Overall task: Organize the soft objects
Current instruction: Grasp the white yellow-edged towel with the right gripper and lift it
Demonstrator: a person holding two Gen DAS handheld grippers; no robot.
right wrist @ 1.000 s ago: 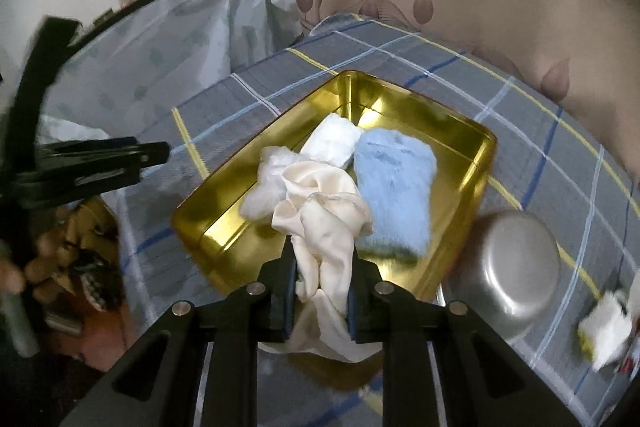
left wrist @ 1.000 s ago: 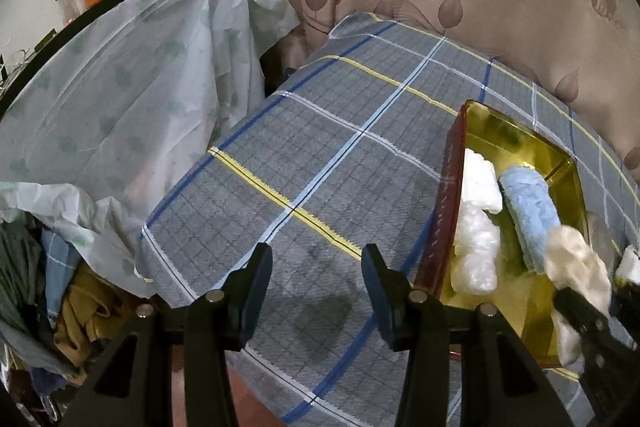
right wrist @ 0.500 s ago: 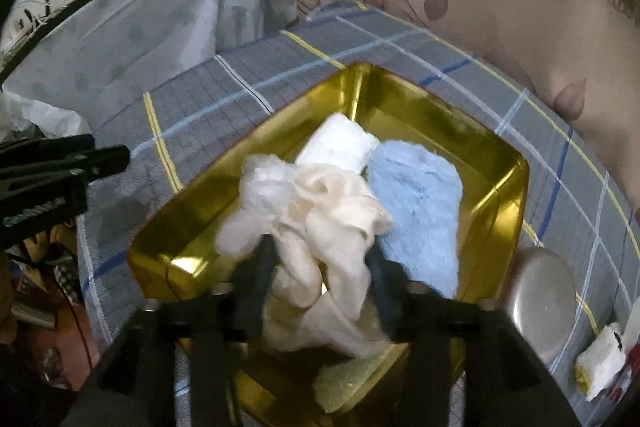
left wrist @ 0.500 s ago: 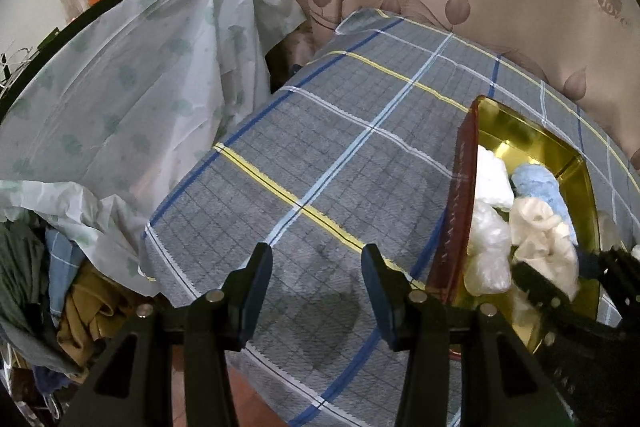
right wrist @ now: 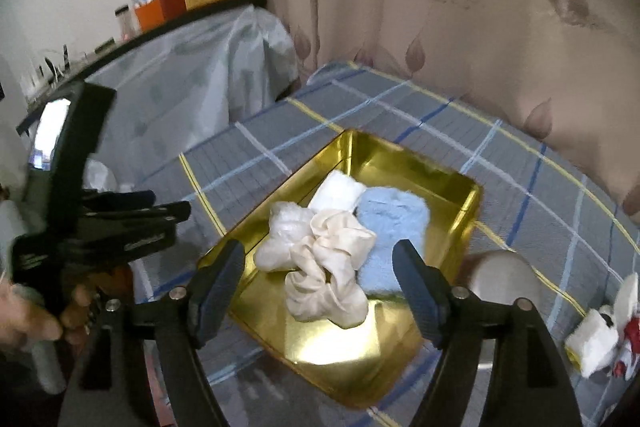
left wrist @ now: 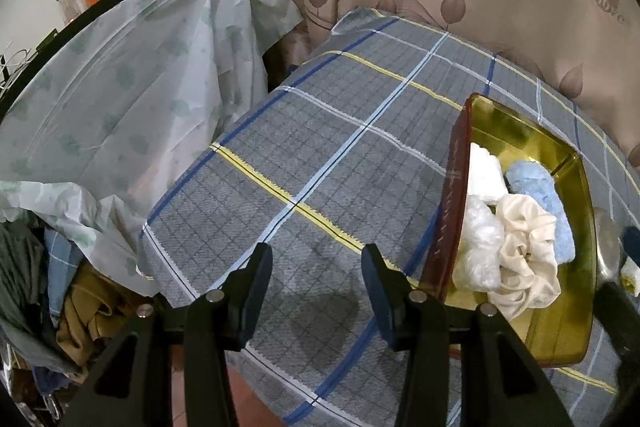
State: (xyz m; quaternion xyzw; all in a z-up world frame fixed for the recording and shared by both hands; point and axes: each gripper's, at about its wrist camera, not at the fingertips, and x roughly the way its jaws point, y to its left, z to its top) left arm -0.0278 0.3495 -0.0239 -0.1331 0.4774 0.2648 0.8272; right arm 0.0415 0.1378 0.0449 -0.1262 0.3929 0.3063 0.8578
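**Scrunchie in the tin**

My right gripper [right wrist: 319,265] is opening, nothing pinched; the cream scrunchie [right wrist: 328,267] lies just beyond its jaws in the gold tin [right wrist: 464,223]. My left gripper [left wrist: 317,267] hangs half open, seemingly empty, above the cloth [left wrist: 320,147].

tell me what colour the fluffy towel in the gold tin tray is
Light blue: the fluffy towel in the gold tin tray, clearest in the right wrist view.

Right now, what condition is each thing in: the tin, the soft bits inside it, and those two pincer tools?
Gold tin: lidless, four soft items inside.
Cream scrunchie: released, lying crumpled in the tin.
Blue towel: folded, in the tin.
White cloth: folded, at the tin's far end.
Clear plastic wad: bunched beside the scrunchie.
Right gripper: jaws opening, nothing held.
Left gripper: open, empty, above the tablecloth.
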